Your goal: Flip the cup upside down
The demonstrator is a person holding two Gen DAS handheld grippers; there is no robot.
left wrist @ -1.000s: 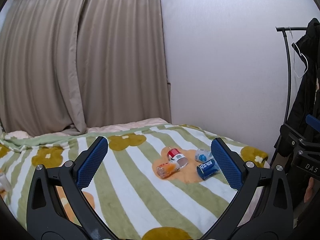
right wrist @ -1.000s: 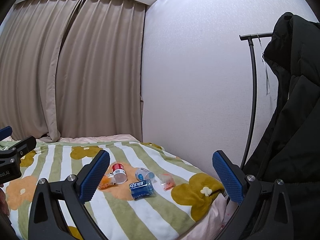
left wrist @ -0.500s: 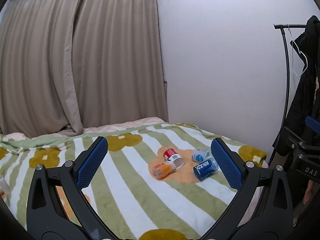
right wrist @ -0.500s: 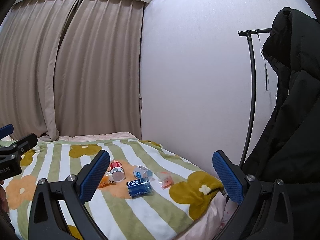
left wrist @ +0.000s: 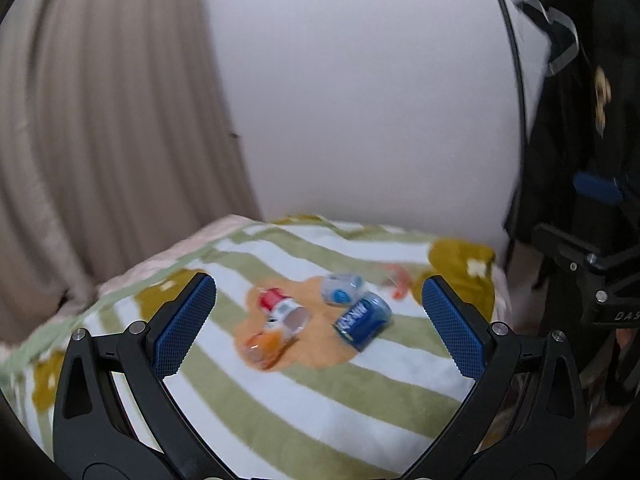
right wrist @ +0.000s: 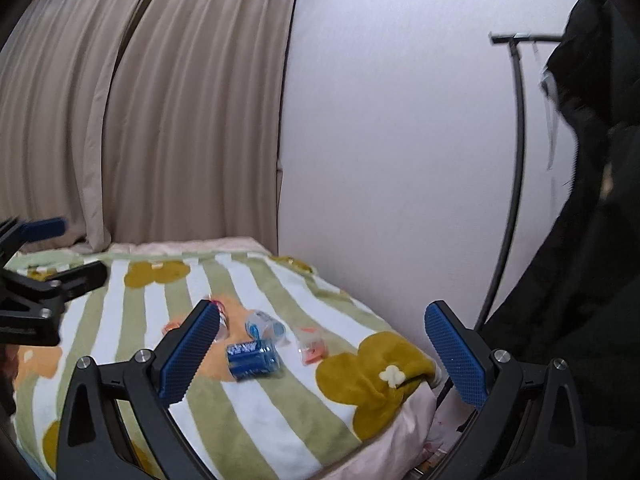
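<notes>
The cups lie on their sides in a cluster on the striped blanket [left wrist: 280, 408], centre of both frames: a red-and-white cup [left wrist: 282, 309], an orange one [left wrist: 264, 346], a dark blue cup [left wrist: 363, 320] and a pale blue one [left wrist: 341, 288]. Best to settle on 1, then approach square to its side wall, low and slow on the soft bedding. The left gripper [left wrist: 318, 326] and right gripper [right wrist: 318, 354] are both spread wide, holding and touching nothing.
</notes>
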